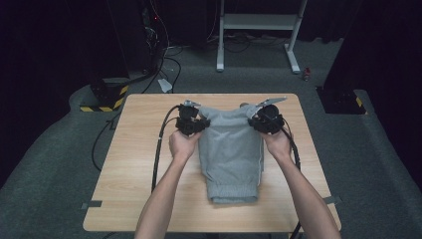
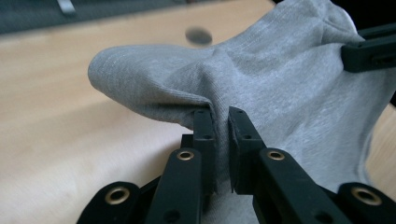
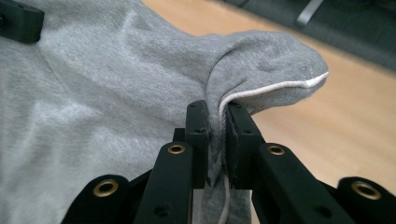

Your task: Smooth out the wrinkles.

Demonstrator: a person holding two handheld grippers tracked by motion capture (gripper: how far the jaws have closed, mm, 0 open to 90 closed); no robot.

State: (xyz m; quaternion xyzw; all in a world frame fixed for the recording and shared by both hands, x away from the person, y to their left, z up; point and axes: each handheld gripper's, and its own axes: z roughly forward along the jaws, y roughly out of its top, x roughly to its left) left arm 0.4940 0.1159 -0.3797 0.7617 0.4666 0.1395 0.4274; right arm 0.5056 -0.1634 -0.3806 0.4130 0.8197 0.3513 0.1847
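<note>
Grey sweatpants (image 1: 231, 154) lay mid-table (image 1: 149, 164), far end raised. Left gripper (image 1: 191, 122) clamped the 10 o'clock corner, right gripper (image 1: 267, 119) the 2 o'clock corner. Judged: fold step, lifting phase. Next: carry both corners evenly toward 6 o'clock.

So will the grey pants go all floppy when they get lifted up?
Probably floppy: the grey pants bunch and fold where the left gripper pinches them. Likely light too, since small pinches from it and the right gripper raise the far end. Hardly slippery; the knit looks soft.
</note>
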